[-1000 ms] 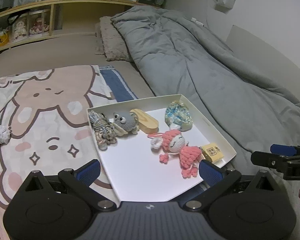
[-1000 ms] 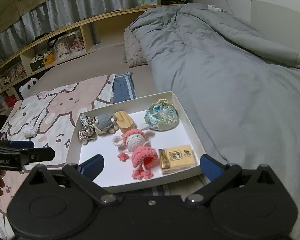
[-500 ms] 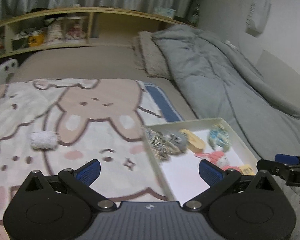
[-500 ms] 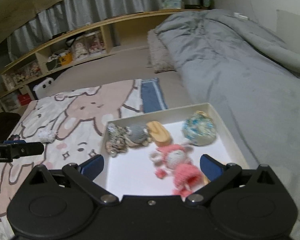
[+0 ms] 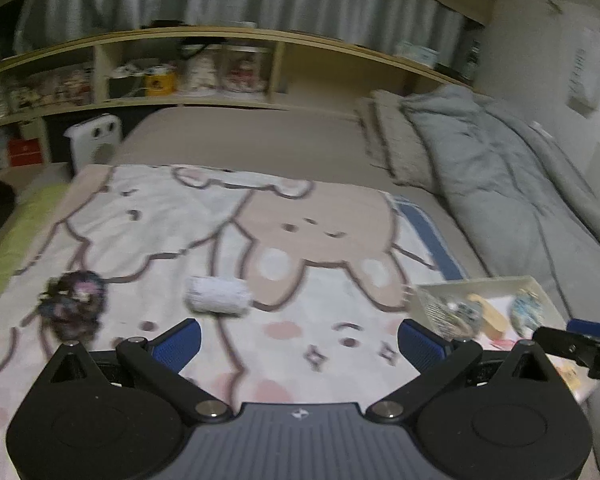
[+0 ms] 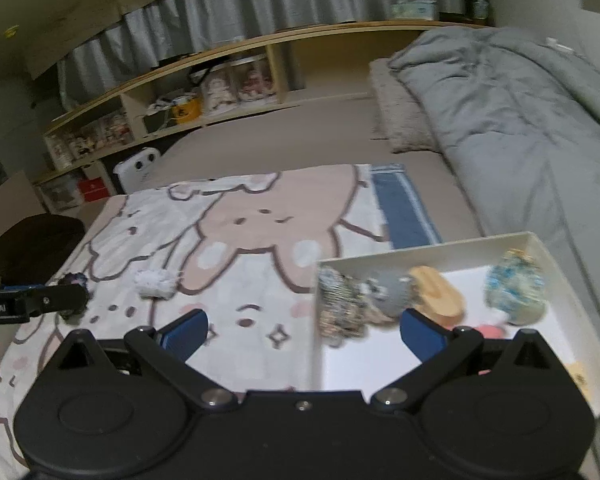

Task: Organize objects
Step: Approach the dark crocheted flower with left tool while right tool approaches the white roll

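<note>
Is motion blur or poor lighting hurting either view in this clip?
Left wrist view: dim room, strong motion smear; the white fluffy item and dark fluffy item lose their detail. Right wrist view: also dim; items in the white tray smear, shelf sharper.

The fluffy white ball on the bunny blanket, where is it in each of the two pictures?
Left wrist view: white fluffy ball lies centre-left, just beyond the open left gripper.
Right wrist view: it lies left of centre, far left of the white tray.
Shared landmark: the pink bunny face.

R gripper [image 6: 302, 330] wide open, empty, over blanket [image 6: 236, 240] beside white tray [image 6: 540, 240] w/ trinkets.
</note>
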{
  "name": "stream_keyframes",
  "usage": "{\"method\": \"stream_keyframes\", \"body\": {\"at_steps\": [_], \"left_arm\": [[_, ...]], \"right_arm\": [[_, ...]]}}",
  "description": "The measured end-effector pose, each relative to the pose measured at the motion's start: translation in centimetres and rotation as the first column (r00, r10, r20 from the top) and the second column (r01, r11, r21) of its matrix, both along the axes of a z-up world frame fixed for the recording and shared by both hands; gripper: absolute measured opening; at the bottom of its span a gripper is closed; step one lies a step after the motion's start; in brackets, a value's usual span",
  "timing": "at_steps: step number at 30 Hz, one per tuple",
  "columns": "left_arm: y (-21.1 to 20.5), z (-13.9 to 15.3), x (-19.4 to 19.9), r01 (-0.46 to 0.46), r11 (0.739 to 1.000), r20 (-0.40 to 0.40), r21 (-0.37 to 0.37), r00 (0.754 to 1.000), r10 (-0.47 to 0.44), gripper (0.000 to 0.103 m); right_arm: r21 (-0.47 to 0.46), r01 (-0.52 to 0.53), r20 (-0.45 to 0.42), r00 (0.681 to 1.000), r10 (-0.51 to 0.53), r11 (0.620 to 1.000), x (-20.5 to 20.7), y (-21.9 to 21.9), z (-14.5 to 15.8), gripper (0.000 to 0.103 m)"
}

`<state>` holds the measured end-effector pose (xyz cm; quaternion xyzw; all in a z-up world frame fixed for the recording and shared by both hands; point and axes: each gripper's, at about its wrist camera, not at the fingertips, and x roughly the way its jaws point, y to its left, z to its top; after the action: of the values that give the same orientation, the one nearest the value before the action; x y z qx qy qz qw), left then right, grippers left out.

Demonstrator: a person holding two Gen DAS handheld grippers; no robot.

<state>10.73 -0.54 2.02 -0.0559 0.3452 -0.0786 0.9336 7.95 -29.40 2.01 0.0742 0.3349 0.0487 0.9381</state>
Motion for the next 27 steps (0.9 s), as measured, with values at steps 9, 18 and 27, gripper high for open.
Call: {"method": "stream_keyframes", "body": {"at_steps": [9,18,27], "left_arm": [[7.3,-0.4,1.7,-0.16,0.987,0.03,0.028,0.987,0.159,0.103],[12.1,-1.8,3.2,-0.259,0.964,0.038,0.055,0.966,0.257,0.103],[14.6,-4.3,5.3,-0.36,0.931,0.053,0.063,0.932,0.357,0.103]], "right_arm": [[0.013,-0.062,0.0,0.998,0.062,0.998,3.6,5.5,-0.8,0.103],[0.049,-0.11,0.013,0.994,0.109,0.993,7.5,10.7,-2.3,0.103],[0.074,-0.128,0.031,0.992,0.126,0.989,11.1,15.2,-4.8,0.103]]}}
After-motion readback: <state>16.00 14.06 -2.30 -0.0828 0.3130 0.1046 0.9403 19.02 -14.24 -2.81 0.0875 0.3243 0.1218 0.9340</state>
